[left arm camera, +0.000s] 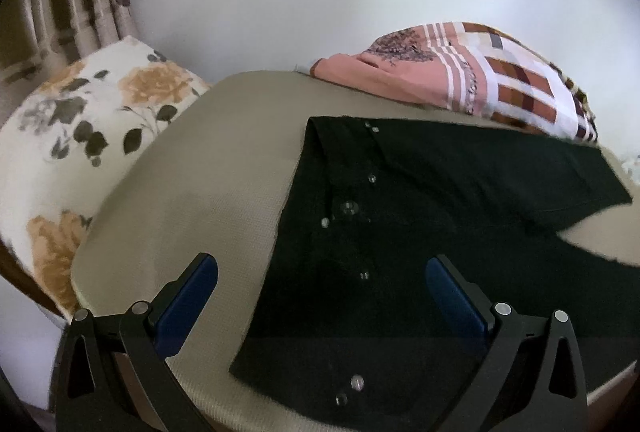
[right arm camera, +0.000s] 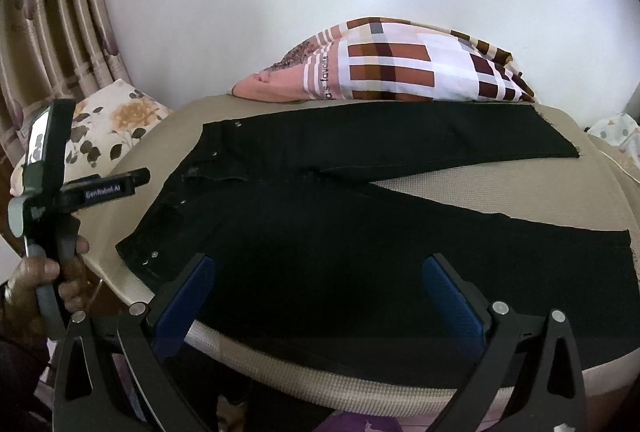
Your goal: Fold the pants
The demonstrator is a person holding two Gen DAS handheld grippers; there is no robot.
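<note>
My pants (right arm camera: pixel 360 232) are matt black cloth with shiny metal rivets (left arm camera: pixel 349 209). Under them the table (left arm camera: pixel 192 192) has a woven, rough beige cover. My fingers' pads (left arm camera: pixel 188 304) look like matt blue rubber.

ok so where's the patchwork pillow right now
The patchwork pillow lies at the far edge of the beige surface against the white wall, just behind the far leg of the black pants.

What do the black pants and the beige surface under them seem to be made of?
Pants: probably matte black denim, judging by metal rivets, waist button and frayed hems. Beige surface: a woven or mesh fabric cover, showing a fine grid texture; the exact fibre is unclear.
</note>
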